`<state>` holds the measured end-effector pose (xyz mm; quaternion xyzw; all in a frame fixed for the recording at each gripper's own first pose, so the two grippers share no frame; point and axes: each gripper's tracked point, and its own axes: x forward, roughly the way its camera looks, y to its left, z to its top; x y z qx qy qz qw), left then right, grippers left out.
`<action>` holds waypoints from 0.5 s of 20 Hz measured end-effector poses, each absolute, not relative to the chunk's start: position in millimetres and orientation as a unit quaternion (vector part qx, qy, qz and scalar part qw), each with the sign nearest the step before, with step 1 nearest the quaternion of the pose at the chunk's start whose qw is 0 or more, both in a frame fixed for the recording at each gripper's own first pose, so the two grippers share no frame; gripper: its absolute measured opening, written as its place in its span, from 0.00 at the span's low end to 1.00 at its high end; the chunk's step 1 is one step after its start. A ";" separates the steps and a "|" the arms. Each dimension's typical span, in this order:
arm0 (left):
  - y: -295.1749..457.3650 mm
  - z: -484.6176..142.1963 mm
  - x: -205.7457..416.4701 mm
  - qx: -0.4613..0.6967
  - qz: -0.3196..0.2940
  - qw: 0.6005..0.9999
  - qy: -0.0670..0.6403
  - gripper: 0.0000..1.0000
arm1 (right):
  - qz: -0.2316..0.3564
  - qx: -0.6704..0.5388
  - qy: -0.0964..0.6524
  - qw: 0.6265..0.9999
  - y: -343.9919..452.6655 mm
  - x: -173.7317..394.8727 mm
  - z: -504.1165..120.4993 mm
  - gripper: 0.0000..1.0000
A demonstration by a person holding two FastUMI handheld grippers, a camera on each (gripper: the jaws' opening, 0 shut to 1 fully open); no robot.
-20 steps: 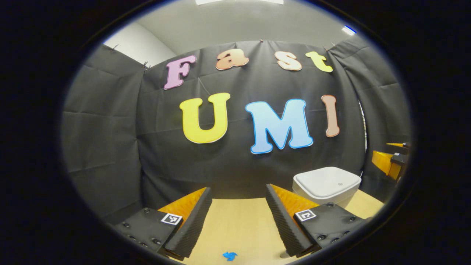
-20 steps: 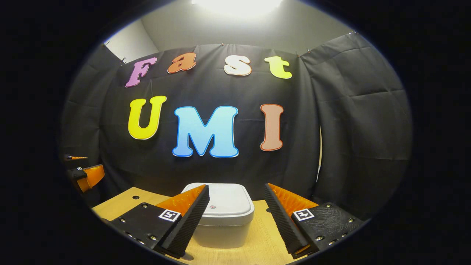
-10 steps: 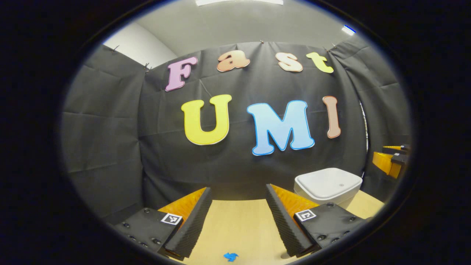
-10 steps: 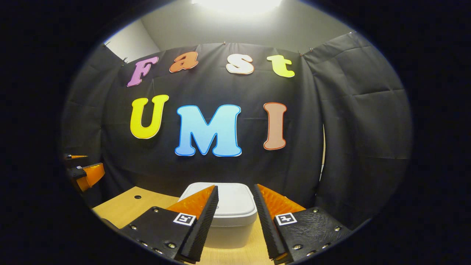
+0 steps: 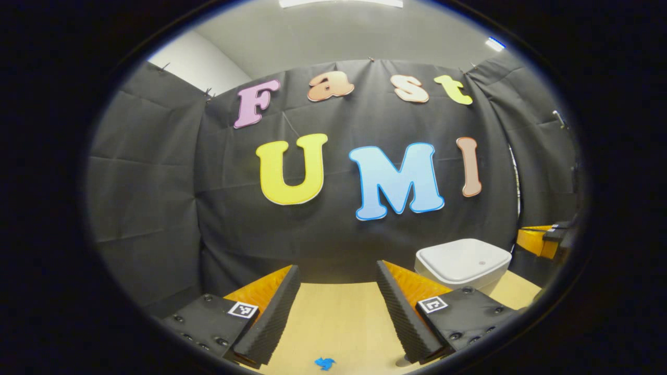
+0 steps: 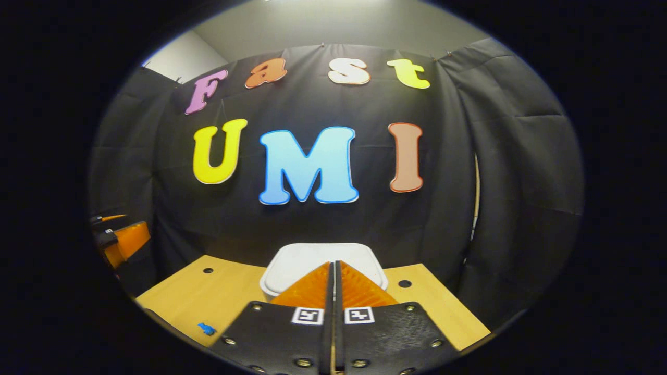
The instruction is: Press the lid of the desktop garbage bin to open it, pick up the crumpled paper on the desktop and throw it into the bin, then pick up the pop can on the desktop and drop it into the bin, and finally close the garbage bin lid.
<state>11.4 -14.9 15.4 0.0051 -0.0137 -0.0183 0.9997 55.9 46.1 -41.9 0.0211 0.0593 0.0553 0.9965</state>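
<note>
The white desktop bin (image 5: 462,262) stands on the wooden table at the right of the left gripper view, its lid down. My left gripper (image 5: 337,266) hangs open over bare tabletop, well left of the bin, with nothing between its fingers. In the right gripper view the bin lid (image 6: 297,259) lies straight ahead and just below my right gripper (image 6: 333,263). Its two fingers are pressed together with nothing between them, and their tips sit over the lid's near edge. Whether they touch the lid I cannot tell.
The wooden table (image 6: 229,291) has small round holes (image 6: 404,284) and a little blue mark (image 6: 207,328) near its front. Black cloth walls close in behind the bin and at both sides. The right gripper (image 5: 542,241) shows at the left gripper view's far right edge.
My right gripper has gone from open to shut and has moved in above the bin, so the lid now sits under its tips. The left gripper has hardly moved.
</note>
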 end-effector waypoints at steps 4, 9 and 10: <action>-10.0 14.9 10.5 0.007 -0.014 1.000 -0.013 0.96 | 0.059 0.034 0.087 0.994 52.8 72.2 -58.9 0.07; 2.3 13.7 10.5 0.009 -0.001 1.000 -0.014 1.00 | 0.071 0.037 0.131 0.988 61.6 95.5 -88.7 0.07; 5.0 13.3 10.3 0.009 0.002 1.000 -0.013 1.00 | 0.074 0.035 0.136 0.987 65.0 99.0 -92.4 0.07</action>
